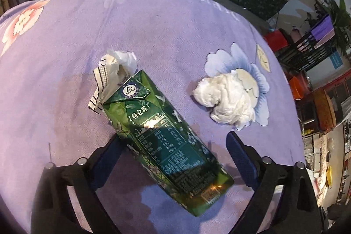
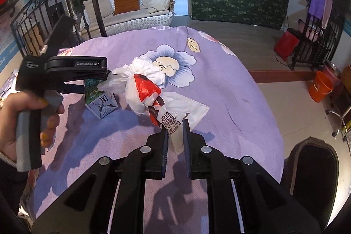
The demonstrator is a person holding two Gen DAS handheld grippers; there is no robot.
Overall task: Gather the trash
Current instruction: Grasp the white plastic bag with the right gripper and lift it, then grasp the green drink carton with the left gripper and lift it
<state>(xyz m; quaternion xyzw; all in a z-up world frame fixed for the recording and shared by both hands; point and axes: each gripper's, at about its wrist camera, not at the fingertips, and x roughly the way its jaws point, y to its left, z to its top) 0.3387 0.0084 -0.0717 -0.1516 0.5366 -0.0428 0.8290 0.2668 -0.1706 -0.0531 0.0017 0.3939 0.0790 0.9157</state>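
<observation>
The green milk carton point(image 1: 162, 135) is shiny printed cardboard. The white tissue wad point(image 1: 226, 100) looks soft and crumpled. The purple flowered cloth point(image 1: 65, 58) is matt and a bit fuzzy. The red-and-white plastic bag point(image 2: 153, 100) is thin, smooth and wrinkly.

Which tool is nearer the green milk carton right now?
Left. The left tool straddles the green milk carton, open. The right tool is off to its side, shut on a plastic bag.
</observation>
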